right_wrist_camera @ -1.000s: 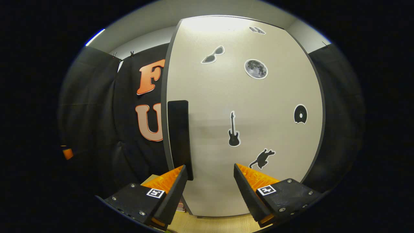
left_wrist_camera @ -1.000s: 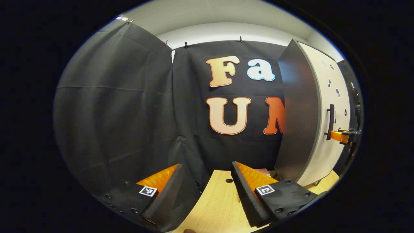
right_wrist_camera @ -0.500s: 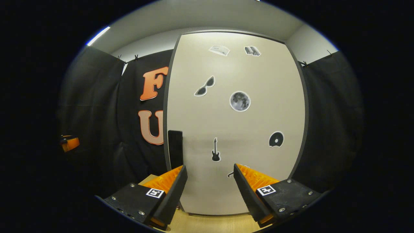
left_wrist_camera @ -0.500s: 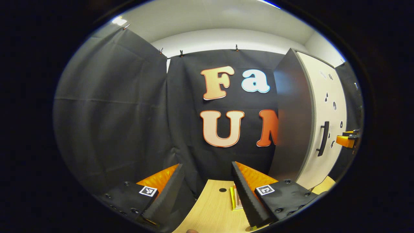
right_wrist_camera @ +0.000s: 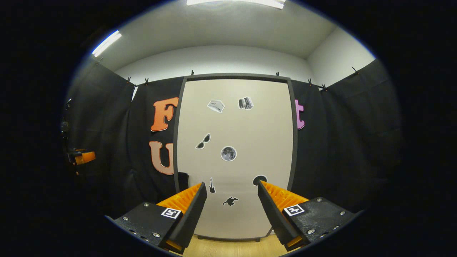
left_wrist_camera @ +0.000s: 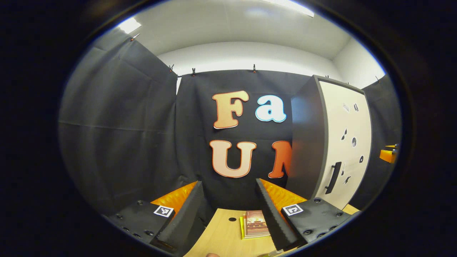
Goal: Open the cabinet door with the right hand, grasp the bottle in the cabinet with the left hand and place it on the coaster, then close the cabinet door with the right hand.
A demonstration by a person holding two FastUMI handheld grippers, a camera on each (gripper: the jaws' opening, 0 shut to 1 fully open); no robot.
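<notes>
The cabinet door [right_wrist_camera: 235, 157] stands flush with its frame in the right gripper view, so whatever sits inside is hidden, and the right claw [right_wrist_camera: 232, 210], its fingers spread apart, covers the lower part of the handle [right_wrist_camera: 182, 180] and of one round sticker [right_wrist_camera: 260, 179]. In the left gripper view the open left claw [left_wrist_camera: 228, 214] overlaps the right side of the books [left_wrist_camera: 254, 224] lying on the desk [left_wrist_camera: 221, 239], and the other claw [left_wrist_camera: 389, 155] is cut off at the far right edge. The door stickers there are too small to make out.
</notes>
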